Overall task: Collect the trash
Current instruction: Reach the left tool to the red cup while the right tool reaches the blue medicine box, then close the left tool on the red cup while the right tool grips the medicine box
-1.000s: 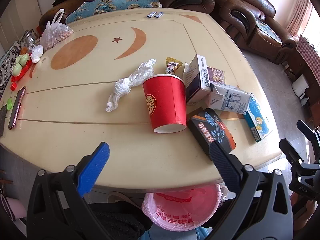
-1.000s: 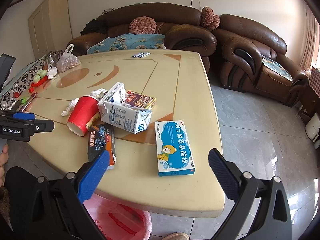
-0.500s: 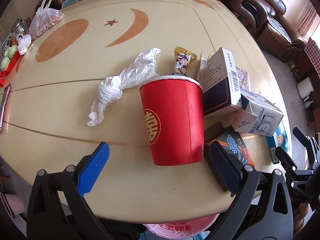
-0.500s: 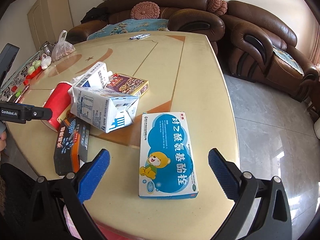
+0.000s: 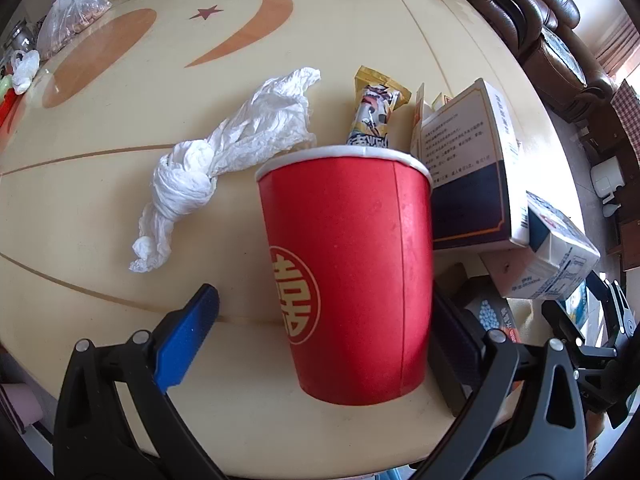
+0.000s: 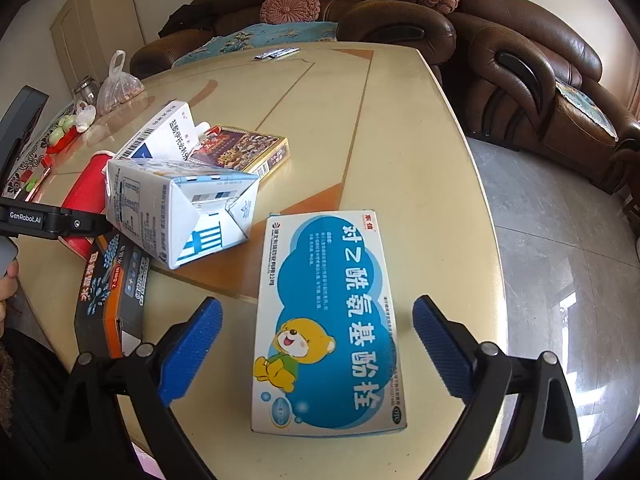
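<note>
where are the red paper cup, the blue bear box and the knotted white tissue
red paper cup (image 5: 352, 280), left wrist view, middle of its red side wall
blue bear box (image 6: 328, 320), right wrist view, centre of its printed top face
knotted white tissue (image 5: 184, 178), left wrist view, on the knot

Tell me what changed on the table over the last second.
Both grippers came down toward the trash: the left gripper now straddles the red cup, the right gripper straddles the blue bear box, its jaws closing. Neither grips yet. Cup, boxes, carton and tissue lie where they were.
</note>
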`<action>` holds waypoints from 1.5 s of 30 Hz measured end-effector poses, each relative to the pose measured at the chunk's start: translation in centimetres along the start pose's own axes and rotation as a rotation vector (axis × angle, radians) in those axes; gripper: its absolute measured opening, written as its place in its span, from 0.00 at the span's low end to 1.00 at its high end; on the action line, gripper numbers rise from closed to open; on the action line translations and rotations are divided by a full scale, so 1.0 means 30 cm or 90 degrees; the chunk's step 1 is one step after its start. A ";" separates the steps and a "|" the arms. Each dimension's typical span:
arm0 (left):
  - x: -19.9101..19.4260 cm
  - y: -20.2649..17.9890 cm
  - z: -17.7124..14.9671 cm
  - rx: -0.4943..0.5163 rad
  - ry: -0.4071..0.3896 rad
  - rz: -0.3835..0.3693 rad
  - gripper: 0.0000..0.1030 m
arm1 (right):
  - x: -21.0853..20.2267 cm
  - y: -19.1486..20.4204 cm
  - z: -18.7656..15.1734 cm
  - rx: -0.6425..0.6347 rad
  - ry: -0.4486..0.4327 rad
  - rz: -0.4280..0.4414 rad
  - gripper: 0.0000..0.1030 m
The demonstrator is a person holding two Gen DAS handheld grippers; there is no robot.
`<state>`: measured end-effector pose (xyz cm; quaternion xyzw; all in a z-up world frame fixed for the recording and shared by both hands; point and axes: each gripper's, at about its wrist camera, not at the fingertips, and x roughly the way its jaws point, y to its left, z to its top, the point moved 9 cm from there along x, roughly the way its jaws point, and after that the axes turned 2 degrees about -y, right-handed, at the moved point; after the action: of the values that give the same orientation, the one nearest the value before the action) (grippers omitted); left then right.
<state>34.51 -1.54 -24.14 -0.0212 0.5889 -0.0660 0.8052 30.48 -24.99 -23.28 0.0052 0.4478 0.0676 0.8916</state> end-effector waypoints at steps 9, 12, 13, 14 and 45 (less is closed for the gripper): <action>0.002 -0.023 0.025 0.005 -0.003 0.013 0.89 | -0.011 0.013 0.005 -0.011 -0.020 -0.029 0.61; -0.011 -0.015 0.027 0.006 -0.005 0.019 0.74 | -0.013 0.012 0.005 -0.007 -0.020 -0.032 0.59; -0.016 -0.015 0.025 0.007 -0.005 0.028 0.66 | -0.015 0.009 0.004 -0.002 -0.020 -0.033 0.59; -0.019 -0.012 0.025 0.006 -0.005 0.031 0.65 | -0.017 0.008 0.003 0.003 -0.020 -0.033 0.59; -0.231 0.061 -0.117 0.028 -0.069 -0.001 0.59 | -0.213 0.018 0.030 0.028 -0.094 -0.039 0.59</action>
<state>29.27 1.33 -18.86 -0.0077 0.5430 -0.0783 0.8360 27.36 -25.21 -17.60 0.0161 0.3820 0.0295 0.9236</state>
